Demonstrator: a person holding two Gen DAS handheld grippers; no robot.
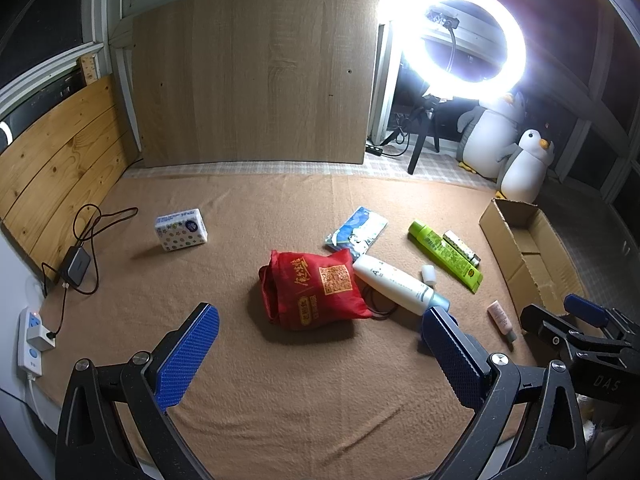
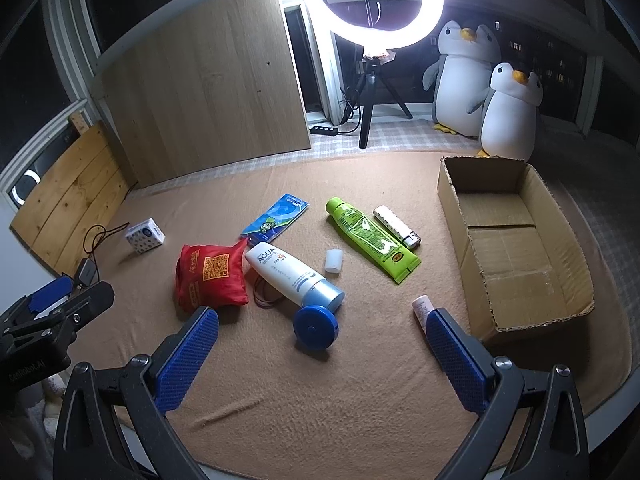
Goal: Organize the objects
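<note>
Left hand-held gripper [image 1: 320, 344]: jaws spread wide, nothing between them, tilted down over the tan blanket [image 1: 280, 400]. Right hand-held gripper [image 2: 322, 342]: same, wide apart and holding nothing; it also shows at the right edge of the left wrist view.

Nearest things, right wrist view: a round blue case [image 2: 315, 327] lies between the right fingers' tips without touching them, just beside the blue cap of a white sunscreen bottle [image 2: 286, 270] lying on its side. A small pink tube [image 2: 423, 309] lies by the right finger, partly hidden behind it. Thin dark cord loops by the bottle.

Left of the bottle: a red drawstring bag [image 2: 210, 276], crumpled, printed with an orange square code, touching or nearly touching the bottle's shoulder.

Middle ground: a small white cap [image 2: 334, 261] stands alone between the bottle and a green tube [image 2: 370, 240] lying flat. A white lighter [image 2: 396, 227] lies just beside the green tube, parallel to it. A blue flat packet [image 2: 276, 218] lies behind the bottle.

Right side: open cardboard box [image 2: 560, 216], nothing visible inside.

Far left: a small spotted tissue pack [image 1: 182, 230], well apart from the rest. Beyond it, a dark power adapter [image 1: 77, 266] with cables, and a white power strip [image 1: 30, 338] at the blanket's edge.

Far back: wooden panel [image 1: 256, 76], lit ring light [image 2: 380, 4] on a tripod, two penguin plush toys [image 2: 512, 114]
</note>
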